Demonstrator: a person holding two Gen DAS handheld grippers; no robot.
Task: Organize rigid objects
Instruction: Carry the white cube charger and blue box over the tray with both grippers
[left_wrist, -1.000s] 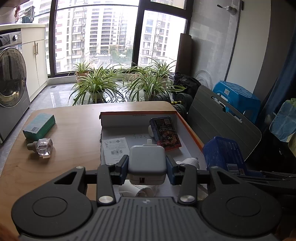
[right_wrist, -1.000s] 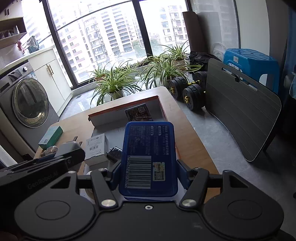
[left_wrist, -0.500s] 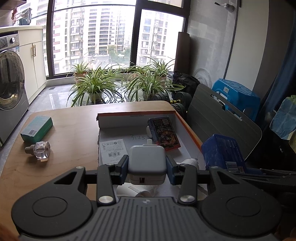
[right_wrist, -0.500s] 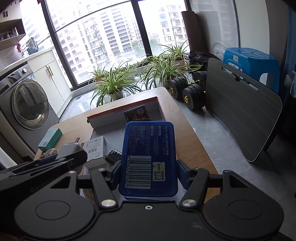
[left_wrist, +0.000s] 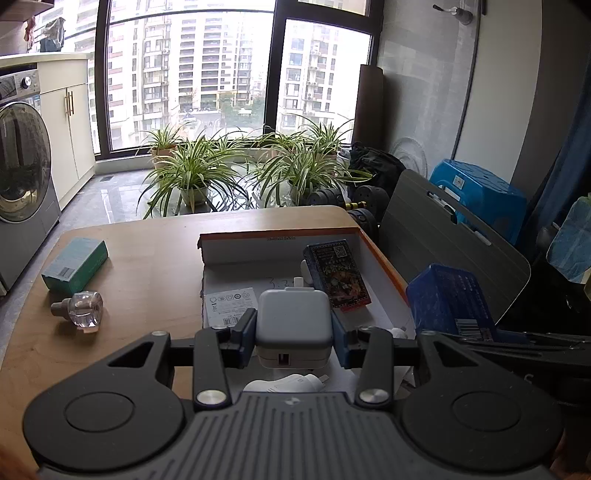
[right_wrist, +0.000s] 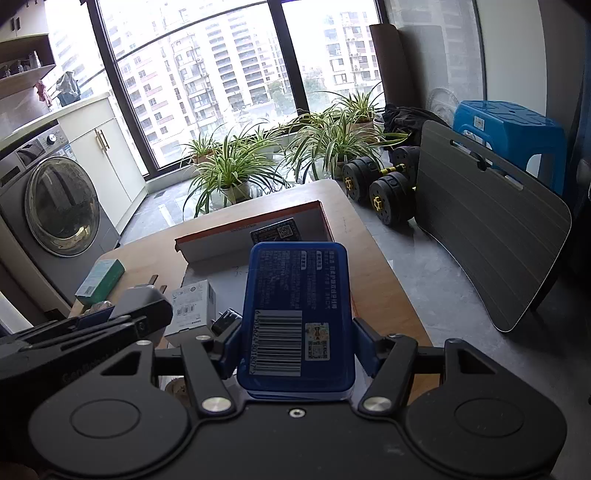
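Counter (left_wrist: 155, 251) of pale rounded wood is carrying a shallow white cardboard tray with an orange rim (left_wrist: 380, 258), and both tools are hovering over the tray's near end. Inside the tray are lying a dark printed card box (left_wrist: 338, 275), a small white labelled carton (right_wrist: 194, 308) and a white plug (left_wrist: 288, 384); outside it, on the bare wood, are sitting a teal rectangular carton (left_wrist: 75, 264) and a clear glass stopper-like bottle (left_wrist: 83, 308). The right tool (right_wrist: 295, 347) is clamping a flat blue plastic case with a barcode label (right_wrist: 297, 314) by its long sides, tilted up above the tray. The left tool (left_wrist: 293, 328) is squeezing a small grey-white square charger block (left_wrist: 293, 317) just above the plug. Judging from this, the two tools are sitting close together, so lowering both at once is risking a knock between them, and the smooth blue case could be sliding out if tipped further. The tray's near edge is lying hidden under the tool bodies, and the landing spot beneath each held item is not showing.
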